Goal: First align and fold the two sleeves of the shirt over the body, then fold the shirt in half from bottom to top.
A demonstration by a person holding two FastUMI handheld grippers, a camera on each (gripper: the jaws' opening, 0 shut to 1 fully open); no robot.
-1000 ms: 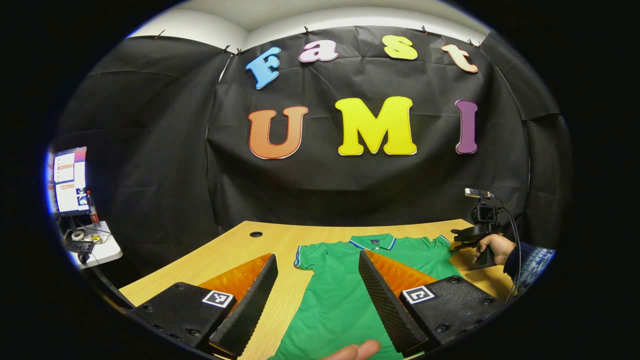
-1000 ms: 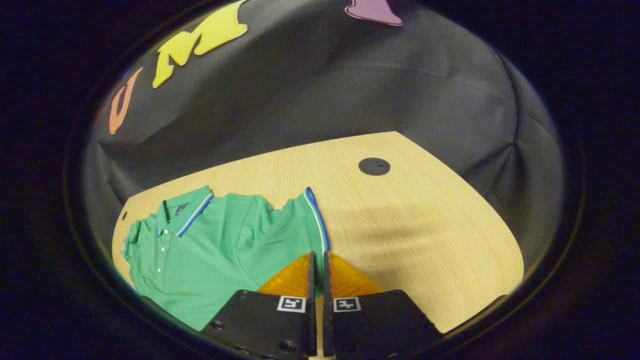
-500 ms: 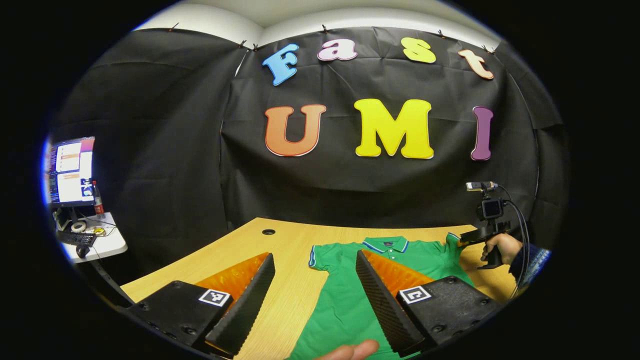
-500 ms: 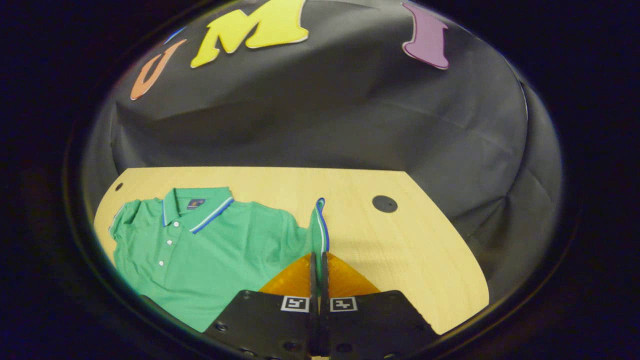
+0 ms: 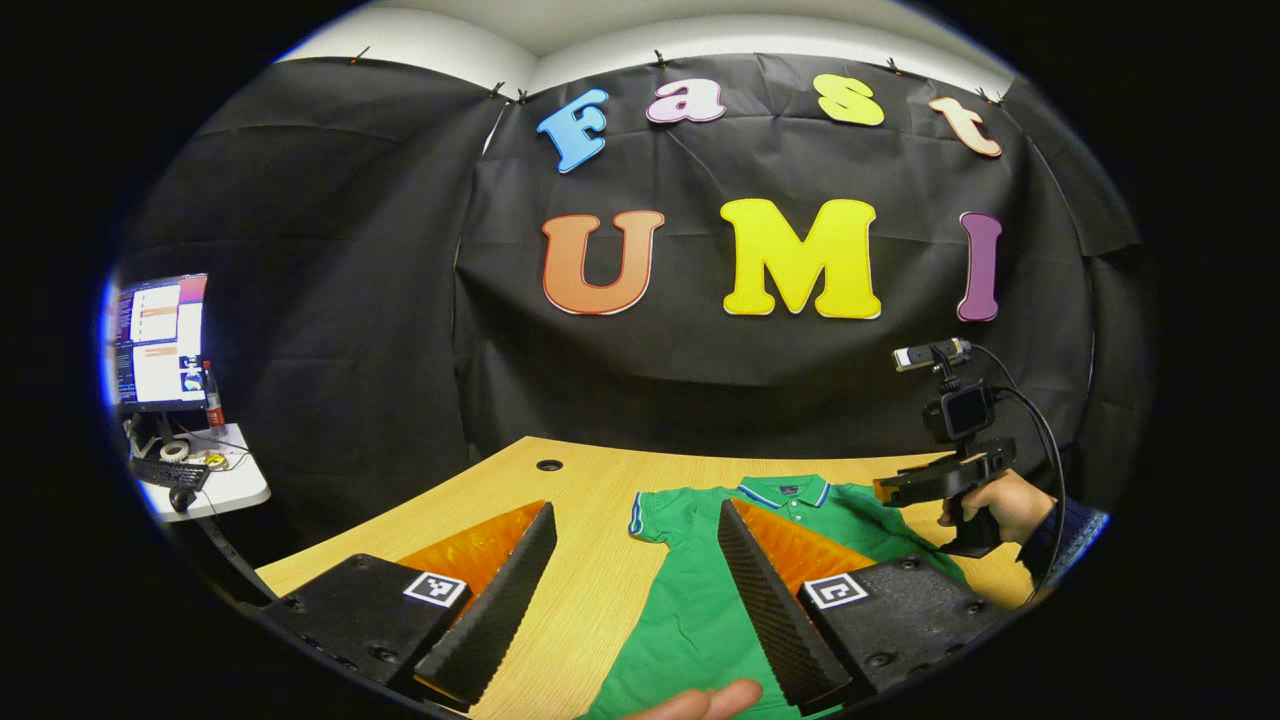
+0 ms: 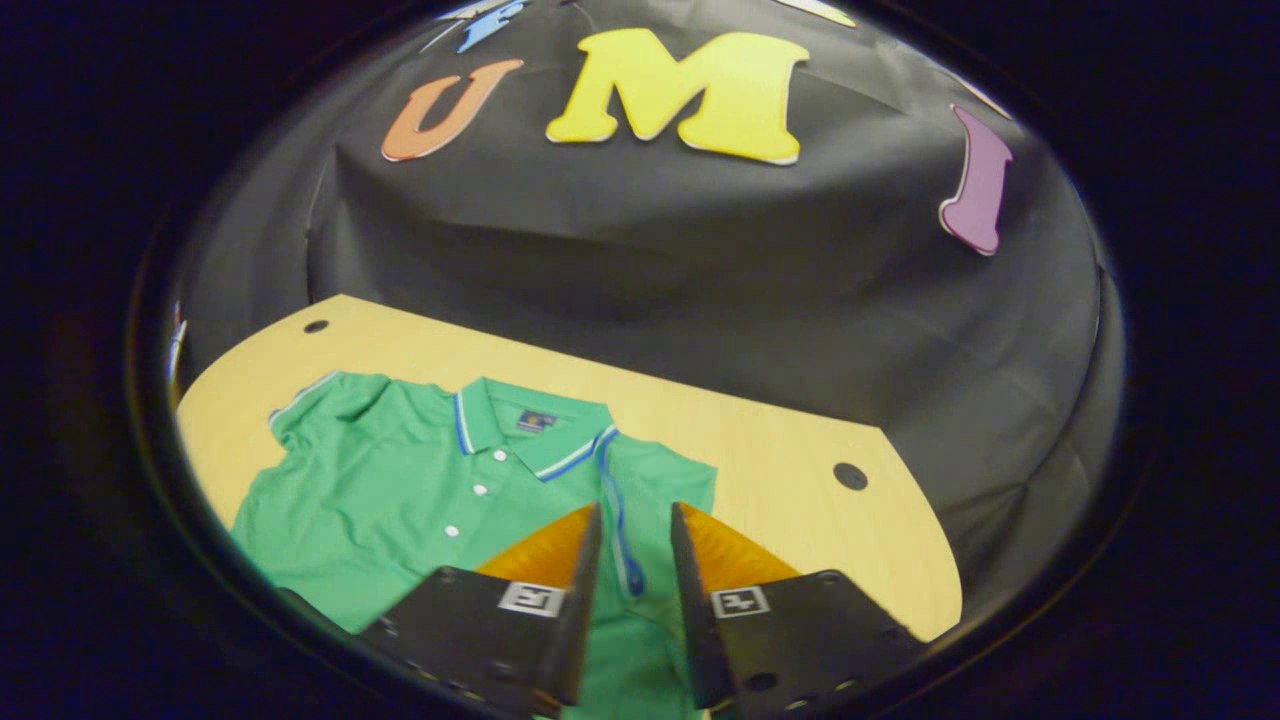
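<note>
A green polo shirt lies face up on the wooden table, collar toward the wall. Its right sleeve, edged with a blue stripe, lies folded over the chest. My right gripper hovers over that sleeve, open, with the striped edge lying loose between its fingers. In the left gripper view a hand holds that right gripper above the shirt's far shoulder. My left gripper is open wide above the shirt's left side, holding nothing. The other sleeve lies spread flat.
The table has round cable holes near its back corners. A monitor and a small white side table stand off to the left. A fingertip shows at the bottom edge.
The right gripper, shut on the right sleeve, lifted it, carried it over the shirt's body and opened. The sleeve now lies on the chest. The left gripper barely moved.
</note>
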